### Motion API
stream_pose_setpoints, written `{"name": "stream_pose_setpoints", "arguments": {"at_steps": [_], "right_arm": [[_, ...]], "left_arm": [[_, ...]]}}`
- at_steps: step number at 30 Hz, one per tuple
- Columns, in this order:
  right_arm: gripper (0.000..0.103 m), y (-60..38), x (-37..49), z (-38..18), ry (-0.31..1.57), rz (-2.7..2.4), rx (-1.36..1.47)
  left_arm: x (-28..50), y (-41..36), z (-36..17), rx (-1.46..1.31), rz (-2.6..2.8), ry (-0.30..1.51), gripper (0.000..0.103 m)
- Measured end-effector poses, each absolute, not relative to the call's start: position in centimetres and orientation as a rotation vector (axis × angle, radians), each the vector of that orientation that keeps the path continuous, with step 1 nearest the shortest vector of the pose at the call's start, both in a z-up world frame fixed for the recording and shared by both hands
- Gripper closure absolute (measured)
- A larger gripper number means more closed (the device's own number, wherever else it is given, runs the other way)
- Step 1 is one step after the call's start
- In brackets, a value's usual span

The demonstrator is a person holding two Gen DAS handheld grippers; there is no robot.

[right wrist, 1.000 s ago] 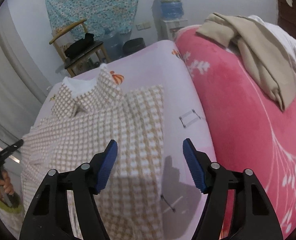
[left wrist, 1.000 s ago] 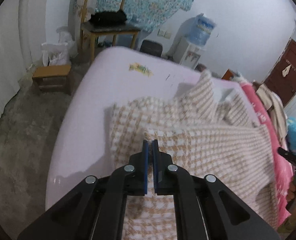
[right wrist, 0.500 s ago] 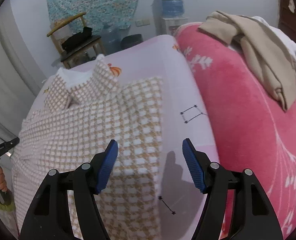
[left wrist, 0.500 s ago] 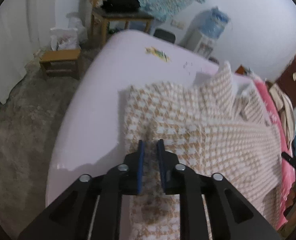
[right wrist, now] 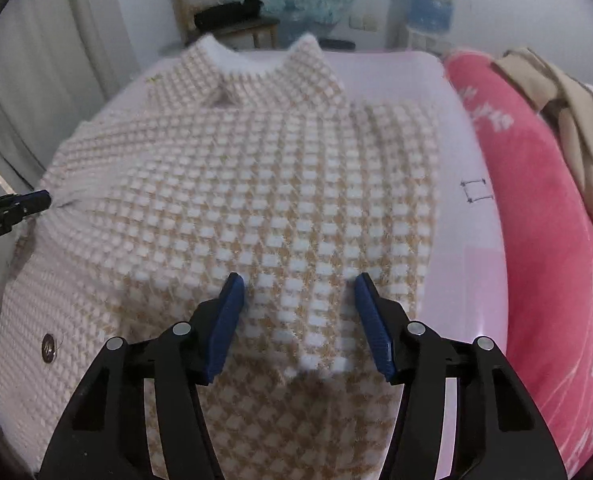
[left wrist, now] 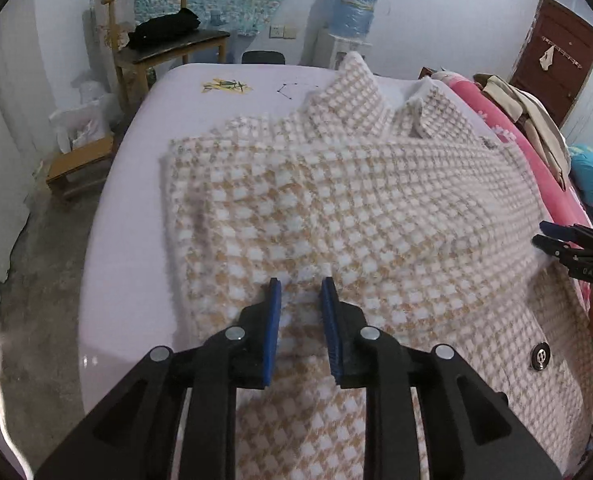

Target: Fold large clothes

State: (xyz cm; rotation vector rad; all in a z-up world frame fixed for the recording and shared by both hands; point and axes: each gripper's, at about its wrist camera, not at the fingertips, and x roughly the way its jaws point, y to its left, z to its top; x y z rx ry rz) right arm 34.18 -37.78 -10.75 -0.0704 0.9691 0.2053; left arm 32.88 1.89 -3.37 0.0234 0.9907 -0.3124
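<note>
The left gripper [left wrist: 299, 284] has just been opening; its jaws stand a little apart over the checked coat [left wrist: 376, 200], pinching nothing. The right gripper [right wrist: 298, 280] has just been closing, its jaws still wide over the coat's folded sleeve. The coat lies flat on the bed [left wrist: 136, 200], collar towards the chair [left wrist: 148, 20].

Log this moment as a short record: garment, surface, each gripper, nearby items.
garment: checked coat, spread flat, collar at the far end, sleeves folded onto the body
surface: bed with a pale lilac sheet
left gripper: jaws slightly apart and just been opening, over a sleeve end, nothing pinched
right gripper: jaws apart, just been closing, astride the other sleeve end, pads not pressing
nearby: pink blanket with beige clothes on it; wooden chair; water dispenser
</note>
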Motion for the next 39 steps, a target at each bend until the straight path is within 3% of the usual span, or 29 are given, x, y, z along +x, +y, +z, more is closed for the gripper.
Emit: {"name": "stream_pose_setpoints", "arguments": {"at_steps": [3,9,14,20,25,27,32,35,39], "right_arm": [[0.050,-38.6,34.9,-9.4,1.013,0.210,-0.007],[0.050,-38.3,38.4,-5.3,0.865,0.186,-0.015],[0.054,-39.9,43.1,-10.7,0.977,0.083,0.000],[0.054,-39.9,43.3,-7.4,0.905,0.077,0.007],[0.054,-41.2,46.1,-10.5,0.977,0.002,0.071],[0.054,-40.1,45.0,-9.2,0.952,-0.033,0.013],[0.047,-34.7,39.2,-6.0,0.876,0.120,-0.039],[0.042,-30.8,38.1,-7.4,0.923,0.222,-0.101],[0.038,-28.6,37.3,-10.2,0.984,0.178,-0.176]], "left_arm": [[33.0,1.9,-2.1,0.062,-0.292,0.975,0.081],[35.7,0.4,0.7,0.012,-0.330,0.889,0.081],[39.0,0.6,-3.5,-0.009,-0.246,0.963,0.079],[38.9,0.8,-1.3,0.034,-0.270,0.886,0.079],[40.8,0.8,-2.8,0.015,-0.228,0.962,0.075],[40.3,0.8,-2.1,0.026,-0.217,0.964,0.075],[37.0,0.0,0.5,0.075,-0.297,0.873,0.072],[36.9,-1.9,-1.8,0.146,-0.299,0.959,0.061],[36.8,-2.5,-3.5,0.183,-0.268,0.964,0.060]]}}
